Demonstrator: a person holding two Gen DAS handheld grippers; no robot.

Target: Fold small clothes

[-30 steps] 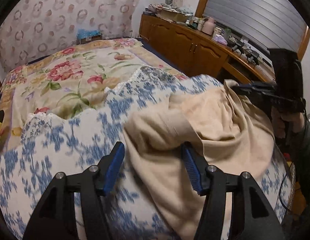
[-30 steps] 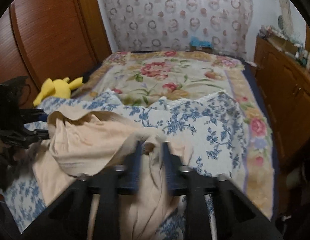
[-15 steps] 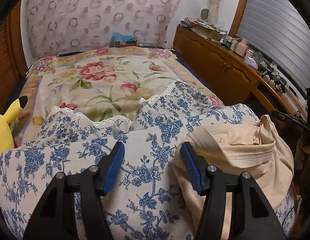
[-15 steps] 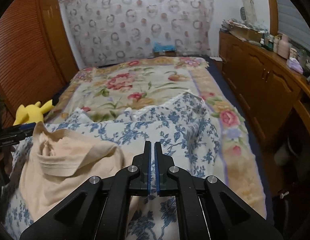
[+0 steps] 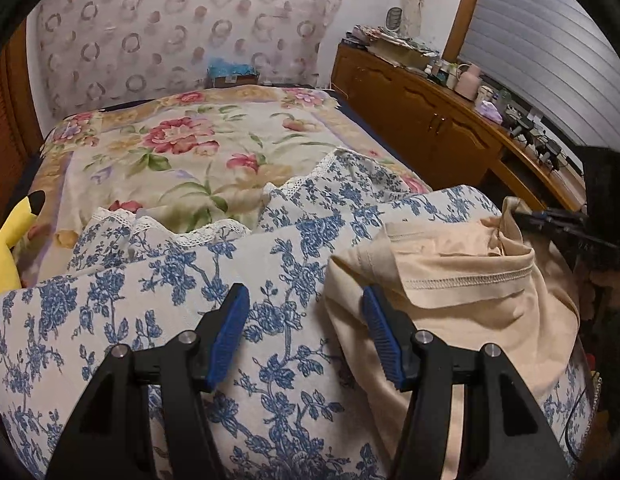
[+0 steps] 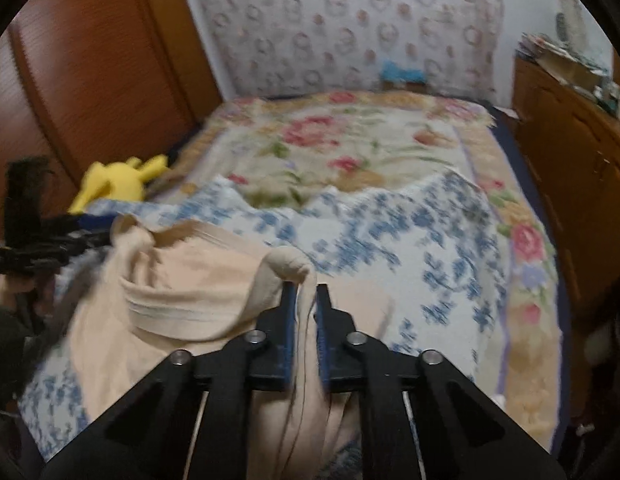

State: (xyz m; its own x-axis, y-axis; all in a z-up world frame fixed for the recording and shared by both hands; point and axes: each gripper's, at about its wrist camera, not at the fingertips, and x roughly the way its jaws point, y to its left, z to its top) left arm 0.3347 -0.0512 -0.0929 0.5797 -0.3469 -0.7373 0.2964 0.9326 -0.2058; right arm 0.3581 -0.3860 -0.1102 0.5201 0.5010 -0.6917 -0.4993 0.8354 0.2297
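Observation:
A beige garment (image 5: 462, 304) lies crumpled on the blue-flowered quilt (image 5: 157, 320) at the near end of the bed. My left gripper (image 5: 305, 336) is open just above the quilt, its right finger touching the garment's left edge, with nothing between the pads. In the right wrist view my right gripper (image 6: 305, 300) is shut on a bunched fold of the beige garment (image 6: 197, 292), which bulges above the fingertips. The right gripper also shows at the right edge of the left wrist view (image 5: 550, 220), at the garment's far corner. The left gripper shows at the left of the right wrist view (image 6: 69, 236).
A floral bedspread (image 5: 181, 152) covers the far half of the bed. A yellow plush toy (image 6: 113, 184) lies at the bed's left side. A wooden dresser (image 5: 422, 112) crowded with small items runs along the right. Wooden panelling (image 6: 89, 64) stands on the left.
My right gripper, shut and empty half a second ago, now holds a bunched fold of the garment. My left gripper stayed open; it swung left a second ago and has held since.

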